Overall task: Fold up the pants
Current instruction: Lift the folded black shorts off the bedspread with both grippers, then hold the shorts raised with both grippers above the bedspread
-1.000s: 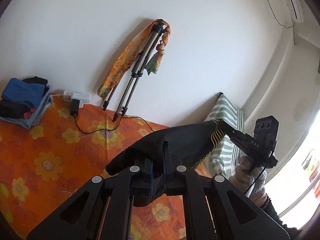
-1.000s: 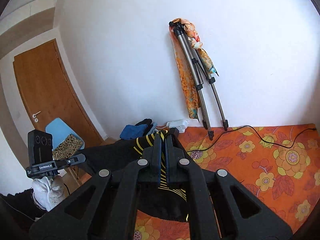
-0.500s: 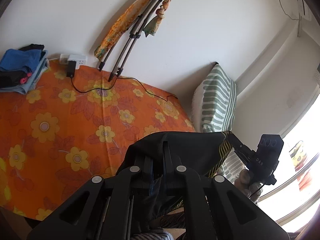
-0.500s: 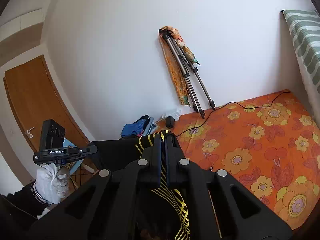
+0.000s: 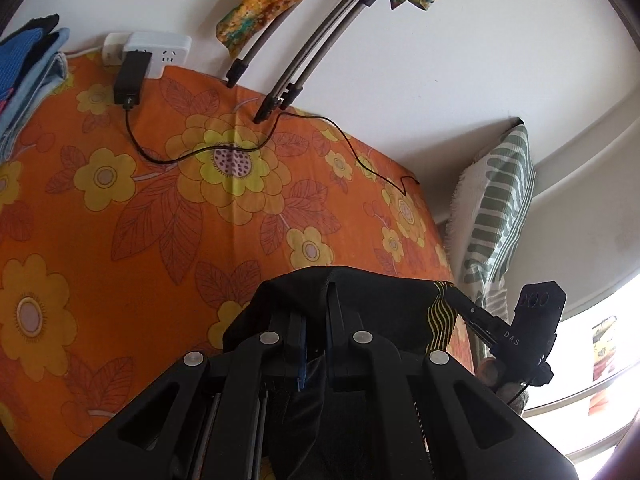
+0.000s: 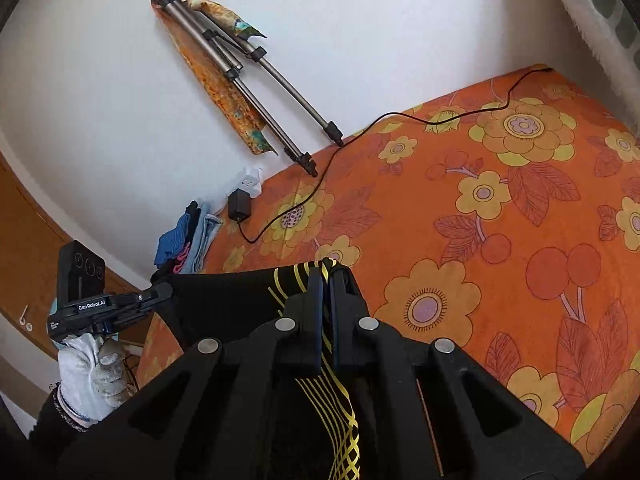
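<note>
The black pants with yellow wavy stripes (image 5: 384, 304) hang stretched between my two grippers above the near edge of the bed. My left gripper (image 5: 320, 292) is shut on the plain black end of the waistband. My right gripper (image 6: 327, 270) is shut on the striped end (image 6: 288, 280). The right gripper shows in the left wrist view (image 5: 472, 314), the left gripper in the right wrist view (image 6: 160, 292). The cloth below the waistband drops out of sight under the fingers.
An orange flowered bedsheet (image 6: 500, 200) covers the bed. A folded tripod (image 6: 256, 92) with a scarf leans on the white wall. A power strip (image 5: 156, 50), charger and black cable (image 5: 224, 148) lie by the wall. Stacked clothes (image 6: 188, 236) sit at the bed's corner. A striped pillow (image 5: 500, 208) stands at the right.
Both grippers have tilted down and come lower and closer to the bed, still holding the pants stretched between them. The bedsheet now fills much more of both views.
</note>
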Tool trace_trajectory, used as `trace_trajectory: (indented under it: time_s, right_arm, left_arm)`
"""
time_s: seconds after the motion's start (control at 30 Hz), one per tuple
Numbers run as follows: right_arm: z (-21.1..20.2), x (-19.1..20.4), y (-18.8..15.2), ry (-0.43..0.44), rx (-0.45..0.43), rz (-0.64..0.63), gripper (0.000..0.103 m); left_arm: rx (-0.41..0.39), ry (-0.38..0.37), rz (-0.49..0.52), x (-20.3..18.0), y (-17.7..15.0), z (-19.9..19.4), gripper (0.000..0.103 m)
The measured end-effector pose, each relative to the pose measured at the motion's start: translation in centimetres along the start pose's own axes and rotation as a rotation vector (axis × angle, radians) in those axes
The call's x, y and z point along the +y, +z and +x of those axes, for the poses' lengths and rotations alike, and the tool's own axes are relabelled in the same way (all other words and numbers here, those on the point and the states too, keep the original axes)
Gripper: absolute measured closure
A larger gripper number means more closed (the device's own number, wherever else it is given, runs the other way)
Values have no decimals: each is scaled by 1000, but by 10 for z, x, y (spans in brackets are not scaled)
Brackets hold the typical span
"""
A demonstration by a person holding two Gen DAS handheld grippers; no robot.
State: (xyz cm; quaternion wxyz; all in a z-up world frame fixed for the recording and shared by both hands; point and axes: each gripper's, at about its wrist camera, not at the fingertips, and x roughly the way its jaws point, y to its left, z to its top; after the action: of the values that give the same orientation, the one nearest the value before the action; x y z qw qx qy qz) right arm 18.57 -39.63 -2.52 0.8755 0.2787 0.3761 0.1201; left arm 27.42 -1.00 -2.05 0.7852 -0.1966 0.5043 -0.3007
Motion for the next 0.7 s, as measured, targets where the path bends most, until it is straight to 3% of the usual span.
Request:
trace_trajectory:
  time_s: [0.27,0.47,0.5,0.7]
  right_arm:
    - [58,-46,13,-31,72,113,100]
    - [64,-52,13,-26,87,137,100]
    - [64,-52,13,-24,87,140,100]
    - [62,-49,14,-13,82,128,100]
  left_arm:
    - [77,6,-14,21,17,62,97]
    - [106,2,-11,26,15,72,96]
    - [110,10,-10,26,14,73,91]
    - [118,85,42,21,7,82,86]
